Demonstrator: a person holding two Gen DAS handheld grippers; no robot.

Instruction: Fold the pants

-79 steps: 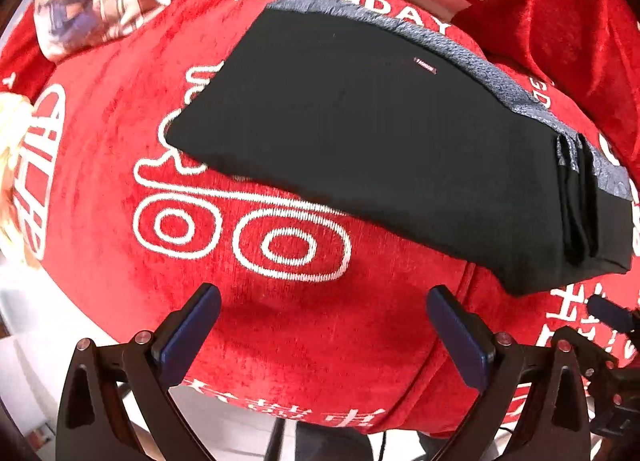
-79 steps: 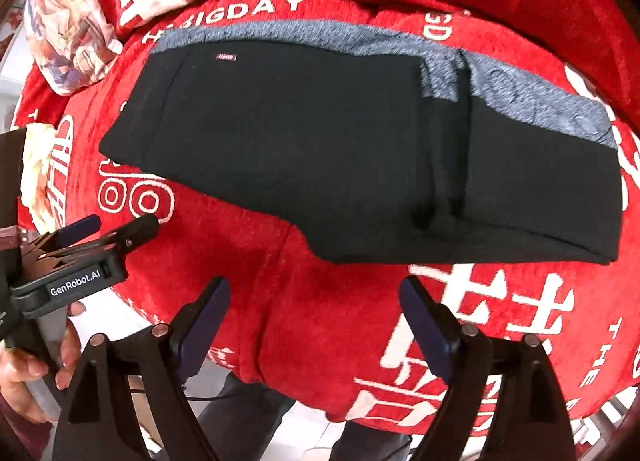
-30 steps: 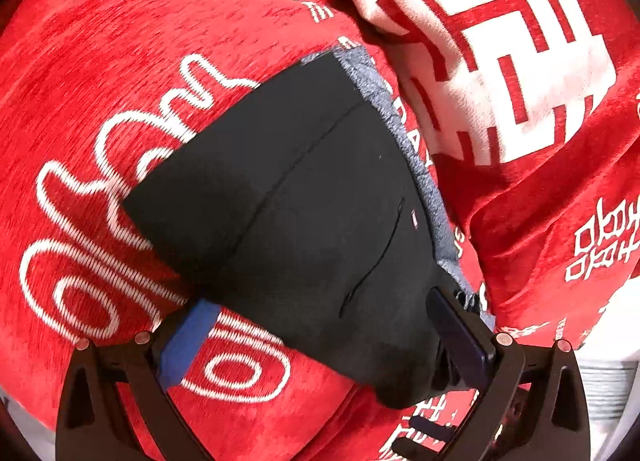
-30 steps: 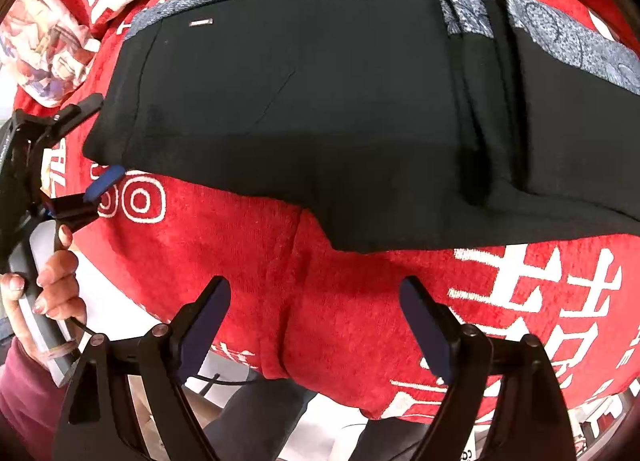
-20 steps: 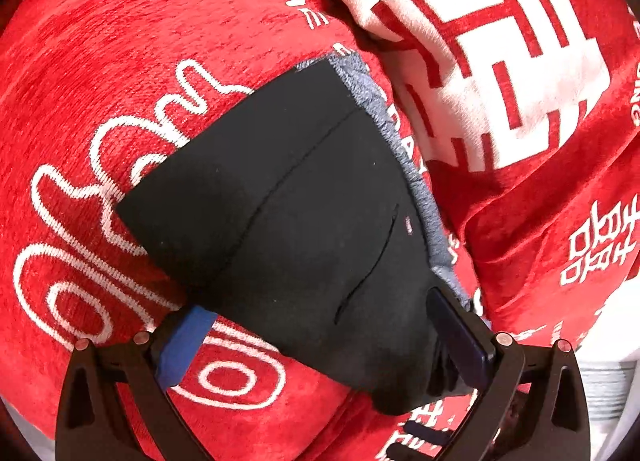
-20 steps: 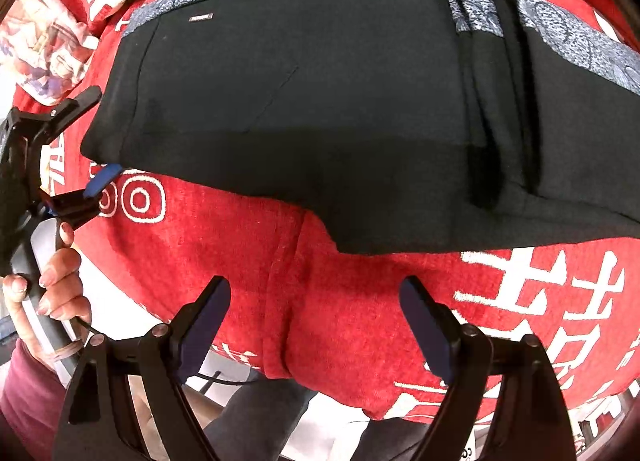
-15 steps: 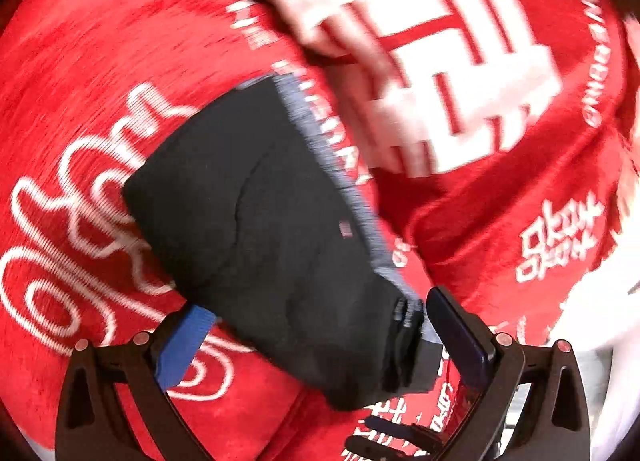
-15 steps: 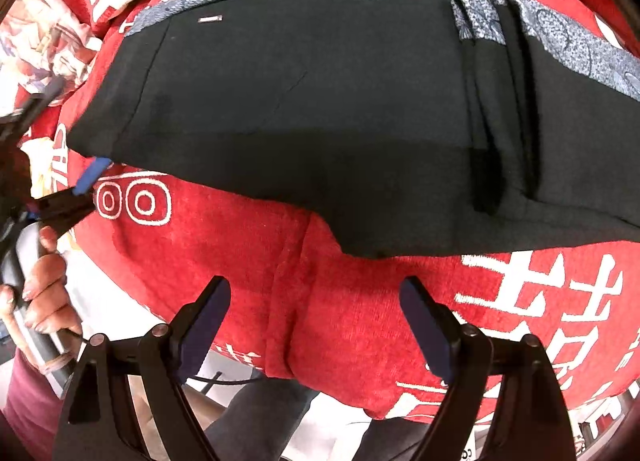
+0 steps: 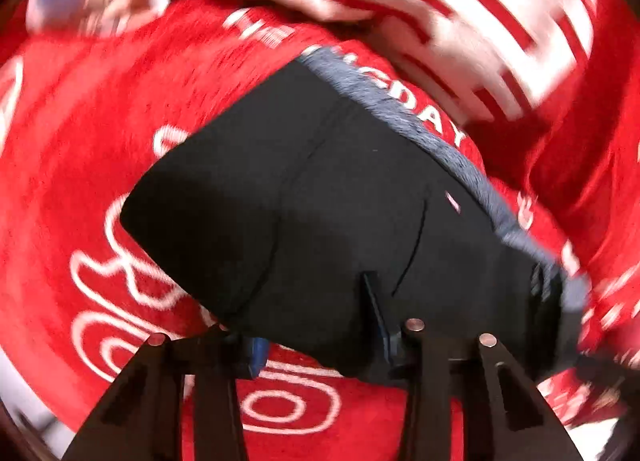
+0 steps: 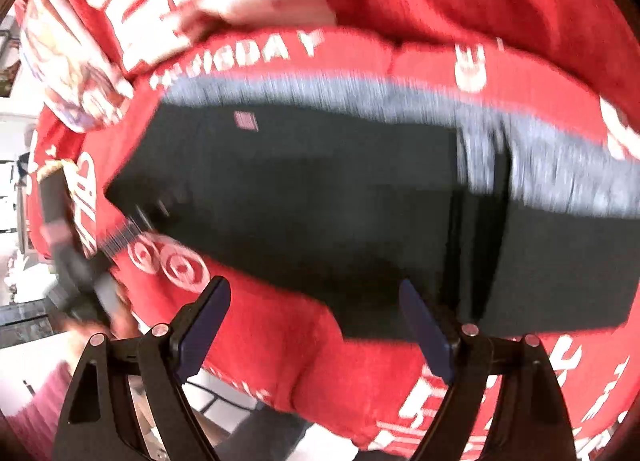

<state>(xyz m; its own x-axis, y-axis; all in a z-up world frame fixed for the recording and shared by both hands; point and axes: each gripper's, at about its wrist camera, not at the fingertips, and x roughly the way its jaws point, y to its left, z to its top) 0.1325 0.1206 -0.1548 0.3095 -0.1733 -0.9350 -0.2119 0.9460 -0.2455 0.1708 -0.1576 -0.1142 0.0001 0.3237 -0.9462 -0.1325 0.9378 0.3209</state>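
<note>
Left tongs (image 9: 316, 325) have just closed onto the near edge of the black folded pants with grey waistband (image 9: 340, 201), centre frame on the red printed blanket (image 9: 100, 109). Right tongs (image 10: 316, 329) gape wide, empty (hem just beyond). Step: gripping for the next fold. Next: right tongs bite too, then lift together.

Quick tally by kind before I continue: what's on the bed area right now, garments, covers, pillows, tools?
Pants: 1, black with a grey side stripe
Red blanket with white print: 1
Red-and-white bedding heaped behind: 1
Patterned pillow: 1, blurred
Tools: 2, the left tool gripping the near edge of the pants, the right tool open
Total: 6
</note>
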